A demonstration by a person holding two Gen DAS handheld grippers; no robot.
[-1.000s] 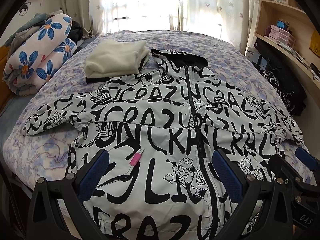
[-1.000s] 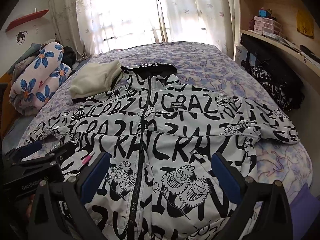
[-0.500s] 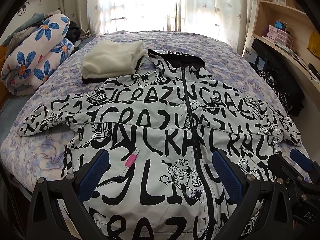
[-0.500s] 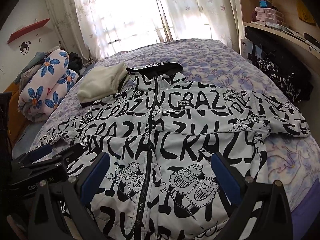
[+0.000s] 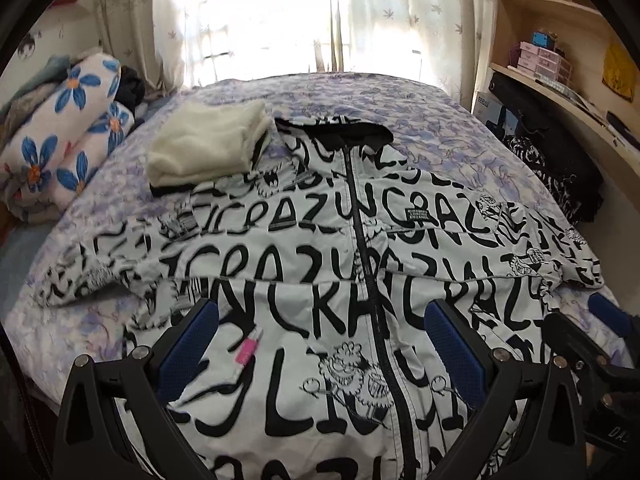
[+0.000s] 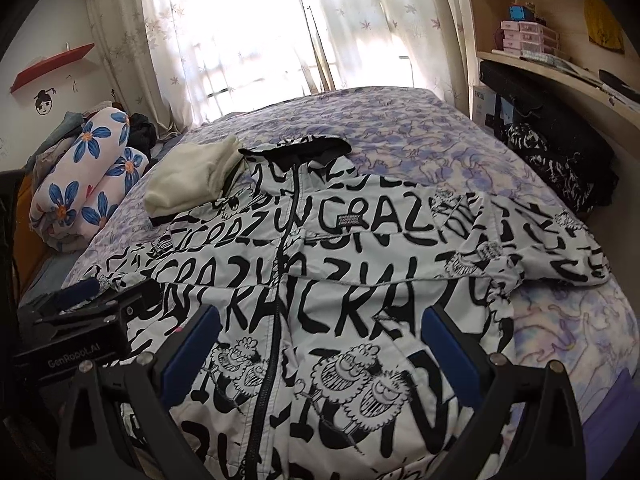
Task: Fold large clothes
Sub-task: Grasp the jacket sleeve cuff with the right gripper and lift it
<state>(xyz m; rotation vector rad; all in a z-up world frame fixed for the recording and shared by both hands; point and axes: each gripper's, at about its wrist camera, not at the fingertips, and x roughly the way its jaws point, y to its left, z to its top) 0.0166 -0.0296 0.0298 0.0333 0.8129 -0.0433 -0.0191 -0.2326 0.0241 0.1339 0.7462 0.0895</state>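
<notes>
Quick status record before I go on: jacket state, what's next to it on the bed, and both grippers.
garment: black-and-white lettered jacket, zipped, front up, spread flat
sleeves: both out to the sides, not folded
surface: bed with purple floral sheet
near collar: folded cream garment, overlapping the jacket's shoulder
bedside: rolled blue-flower bedding
left gripper: open, above lower jacket, holding nothing
right gripper: open, above lower jacket, holding nothing

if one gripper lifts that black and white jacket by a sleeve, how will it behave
The jacket lies flat with soft wrinkles, so it will probably hang limp and drag. Its smooth, shell-like fabric may slip between the pads. The outstretched sleeve would likely lift first, before the body follows.
</notes>
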